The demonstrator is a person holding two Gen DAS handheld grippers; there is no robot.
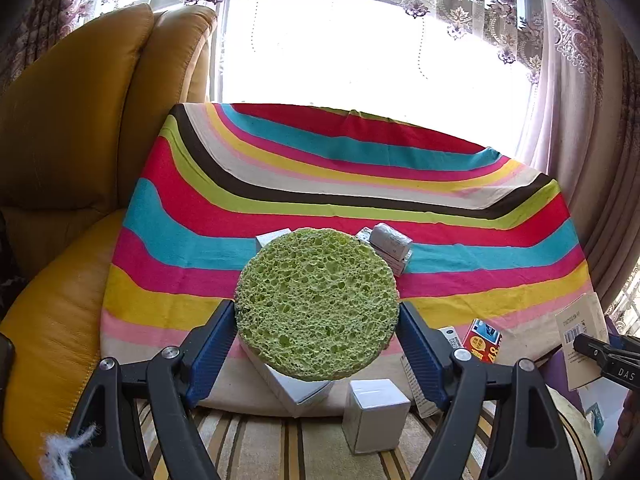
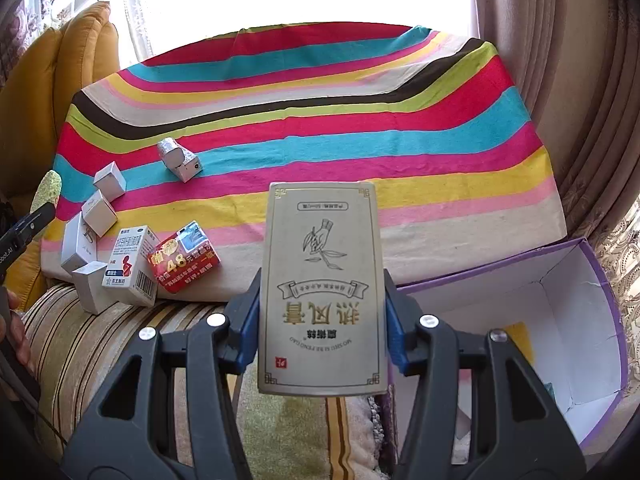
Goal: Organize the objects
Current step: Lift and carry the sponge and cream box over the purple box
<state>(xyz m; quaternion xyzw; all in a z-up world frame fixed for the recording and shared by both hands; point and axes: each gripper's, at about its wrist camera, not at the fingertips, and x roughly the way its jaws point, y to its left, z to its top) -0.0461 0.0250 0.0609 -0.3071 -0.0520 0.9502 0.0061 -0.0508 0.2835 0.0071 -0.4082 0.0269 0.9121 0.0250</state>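
Note:
My left gripper (image 1: 318, 320) is shut on a round green sponge (image 1: 316, 304), its blue pads pressing both sides; it hangs above the front edge of the striped cloth (image 1: 320, 184). My right gripper (image 2: 322, 312) is shut on a flat beige box with gold print (image 2: 322, 280), held upright in front of the cloth. That box also shows at the right edge of the left wrist view (image 1: 580, 332). The green sponge shows at the far left of the right wrist view (image 2: 48, 192).
Several small boxes lie on the cloth: white ones (image 2: 98, 220), a silver pair (image 2: 180, 158), a white medicine carton (image 2: 130, 264), a red packet (image 2: 184, 256). An open purple box with a white inside (image 2: 540, 320) stands at the lower right. A yellow leather armchair (image 1: 80, 120) is at the left.

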